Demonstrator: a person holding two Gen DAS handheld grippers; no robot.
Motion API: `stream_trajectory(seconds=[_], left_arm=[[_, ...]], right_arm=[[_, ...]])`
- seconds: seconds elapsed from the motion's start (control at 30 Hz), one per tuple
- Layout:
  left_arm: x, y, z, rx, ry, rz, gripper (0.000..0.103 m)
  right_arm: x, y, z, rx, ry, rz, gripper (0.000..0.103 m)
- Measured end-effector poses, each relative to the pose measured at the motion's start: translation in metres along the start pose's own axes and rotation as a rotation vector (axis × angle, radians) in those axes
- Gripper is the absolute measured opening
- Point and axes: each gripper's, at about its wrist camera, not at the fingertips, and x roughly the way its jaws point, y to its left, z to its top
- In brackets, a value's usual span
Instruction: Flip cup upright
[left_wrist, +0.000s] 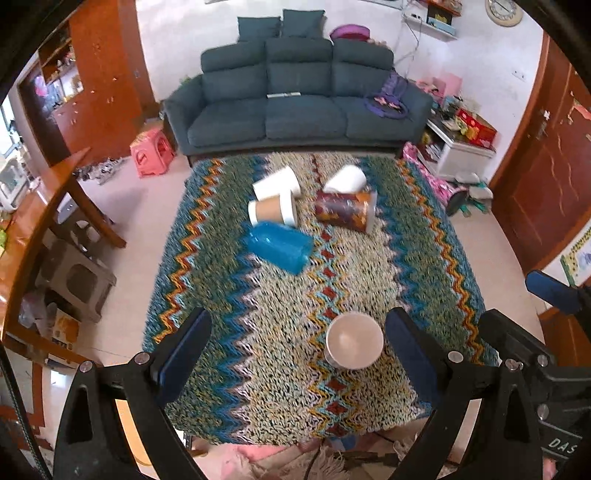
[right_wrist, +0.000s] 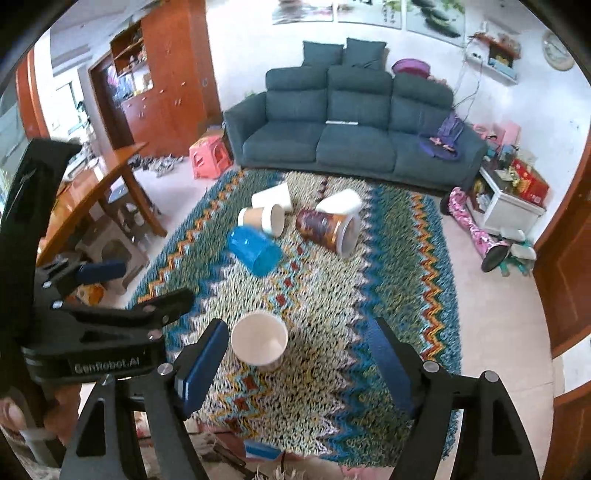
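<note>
A white paper cup (left_wrist: 354, 340) stands upright on the zigzag rug (left_wrist: 280, 369), between the fingers of my open left gripper (left_wrist: 295, 354) but not touched; it also shows in the right wrist view (right_wrist: 259, 340). Further back, several cups lie on their sides: a blue plastic cup (left_wrist: 277, 246), a brown sleeved paper cup (left_wrist: 272, 211), two white cups (left_wrist: 277, 183) (left_wrist: 346, 179) and a dark patterned cup (left_wrist: 346, 211). My right gripper (right_wrist: 295, 358) is open and empty, with the upright cup near its left finger.
The rug covers a raised surface with floor on both sides. A dark blue sofa (left_wrist: 299, 99) stands behind. A wooden table (left_wrist: 66, 184) and grey stool (left_wrist: 74, 280) are at left, a pink stool (left_wrist: 152, 151) and a white cabinet (left_wrist: 458, 147) further off.
</note>
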Motion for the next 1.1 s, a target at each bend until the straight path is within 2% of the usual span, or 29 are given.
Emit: stream_trajectory(seconds=[0.1,0.17,0.27,0.47,1.1], left_arm=[[-0.008,-0.001,0.01,0.005,-0.02,0.008,0.096],[-0.01,-0.003,0.014,0.009,-0.025,0.042,0.096],[-0.011,-0.002,0.019,0.002,-0.011,0.063,0.096],[-0.016,0.005,0.022,-0.034,-0.005,0.025,0.096],[-0.023,0.002,0.024,-0.028,-0.015,0.021,0.096]], right_arm=[[-0.005,-0.003,0.011,0.026,-0.01,-0.006,0.079],[-0.007,-0.003,0.017,0.033,-0.02,-0.019,0.079],[-0.007,-0.002,0.023,0.032,-0.024,-0.03,0.079],[-0.013,-0.002,0.034,0.048,-0.016,-0.03,0.079],[-0.025,-0.002,0.034,0.082,-0.039,-0.048,0.079]])
